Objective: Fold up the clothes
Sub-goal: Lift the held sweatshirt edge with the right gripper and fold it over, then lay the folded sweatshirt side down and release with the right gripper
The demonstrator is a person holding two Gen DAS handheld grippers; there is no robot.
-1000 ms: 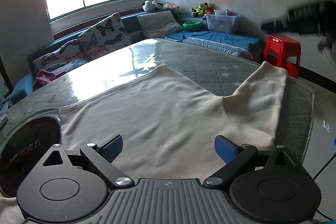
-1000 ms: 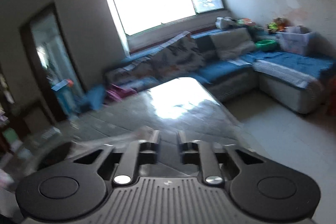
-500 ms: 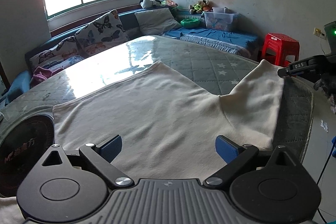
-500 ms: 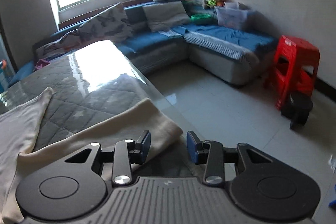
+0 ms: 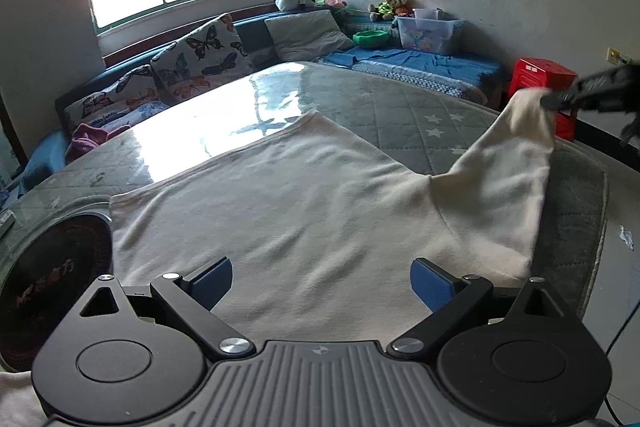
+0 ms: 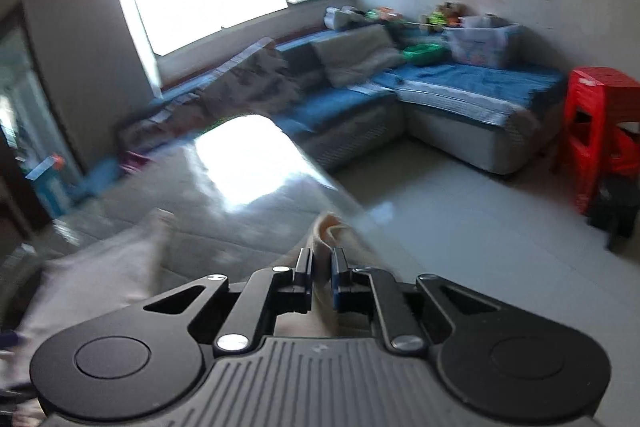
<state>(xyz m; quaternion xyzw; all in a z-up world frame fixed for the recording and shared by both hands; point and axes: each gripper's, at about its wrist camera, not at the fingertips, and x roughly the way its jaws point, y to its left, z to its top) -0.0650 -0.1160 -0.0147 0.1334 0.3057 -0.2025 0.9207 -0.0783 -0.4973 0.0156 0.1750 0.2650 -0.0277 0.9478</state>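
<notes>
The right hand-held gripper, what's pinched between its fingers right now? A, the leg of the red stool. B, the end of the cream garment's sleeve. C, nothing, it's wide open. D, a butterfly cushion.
B: the right hand-held gripper is shut on the sleeve end of the cream garment, which the left wrist view shows lifted off the table.

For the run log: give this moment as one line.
stage: sleeve grab | right gripper: shut on sleeve end, lifted | left gripper: open above shirt | table: shirt spread flat
</notes>
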